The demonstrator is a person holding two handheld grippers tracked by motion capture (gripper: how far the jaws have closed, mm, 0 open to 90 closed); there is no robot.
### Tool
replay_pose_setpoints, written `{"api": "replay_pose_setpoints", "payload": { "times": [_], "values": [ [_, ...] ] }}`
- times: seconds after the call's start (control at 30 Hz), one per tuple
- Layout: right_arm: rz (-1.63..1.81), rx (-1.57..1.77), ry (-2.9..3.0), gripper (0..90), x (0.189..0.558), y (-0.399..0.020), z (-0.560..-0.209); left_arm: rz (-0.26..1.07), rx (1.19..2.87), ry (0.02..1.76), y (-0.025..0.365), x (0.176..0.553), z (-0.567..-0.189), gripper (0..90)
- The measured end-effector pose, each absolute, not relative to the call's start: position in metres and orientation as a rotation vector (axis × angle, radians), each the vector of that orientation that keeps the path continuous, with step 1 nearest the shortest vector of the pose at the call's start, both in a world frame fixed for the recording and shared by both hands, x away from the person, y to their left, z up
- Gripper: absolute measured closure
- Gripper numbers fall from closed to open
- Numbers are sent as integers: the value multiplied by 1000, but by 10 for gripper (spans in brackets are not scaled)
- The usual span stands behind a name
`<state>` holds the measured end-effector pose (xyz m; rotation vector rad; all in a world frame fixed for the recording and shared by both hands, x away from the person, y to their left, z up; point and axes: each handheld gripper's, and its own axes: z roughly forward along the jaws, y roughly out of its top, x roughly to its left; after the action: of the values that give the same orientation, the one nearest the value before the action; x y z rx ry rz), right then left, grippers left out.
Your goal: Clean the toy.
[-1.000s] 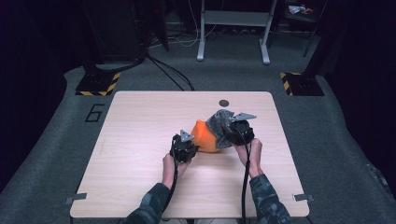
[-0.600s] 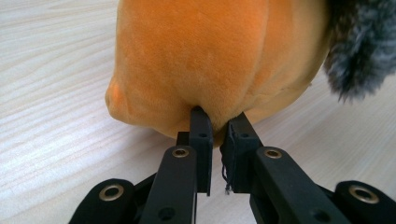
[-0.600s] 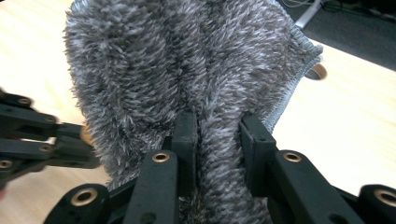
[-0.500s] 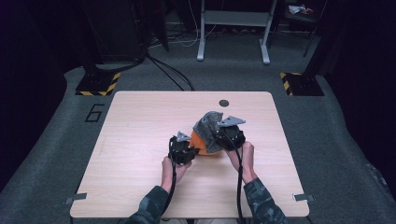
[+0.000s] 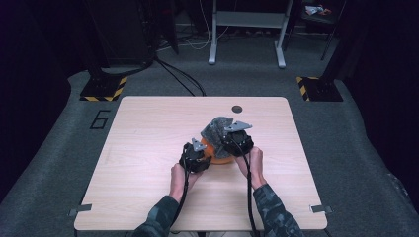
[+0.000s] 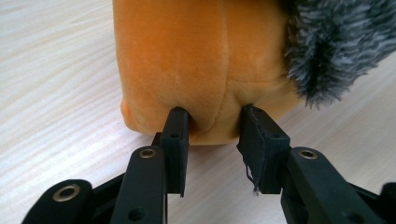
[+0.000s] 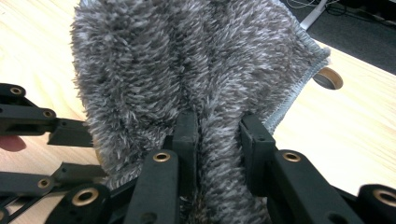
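High view: both grippers meet at mid-table on an orange cushion (image 5: 217, 153) partly covered by a grey fleece (image 5: 216, 128). Left gripper view: the left gripper (image 6: 212, 123) is clenched on a pinch of orange plush, which bulges between the fingers (image 6: 176, 130). Right gripper view: the right gripper (image 7: 217, 128) grips a fold of fleece between its jaws, with the rest draped beyond. Judgement: both grasps are secured; separating or repositioning the fleece remains.
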<state>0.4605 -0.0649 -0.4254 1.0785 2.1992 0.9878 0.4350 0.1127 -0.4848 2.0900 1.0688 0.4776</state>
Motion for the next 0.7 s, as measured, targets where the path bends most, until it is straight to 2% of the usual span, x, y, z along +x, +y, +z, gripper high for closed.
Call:
{"api": "replay_pose_setpoints", "payload": {
  "times": [0.1,0.2,0.43,0.7],
  "values": [
    [996,1090,2191,716,461,-64,-426,476,2097,1069,113,436,-486,757],
    [1001,1111,2189,714,460,-66,-426,463,2076,1082,115,437,-487,798],
    [994,1149,2190,709,457,-82,-427,420,2041,1111,118,440,-489,808],
    [946,1276,2168,710,458,-109,-446,410,2036,1107,119,440,-489,808]
  ]
}}
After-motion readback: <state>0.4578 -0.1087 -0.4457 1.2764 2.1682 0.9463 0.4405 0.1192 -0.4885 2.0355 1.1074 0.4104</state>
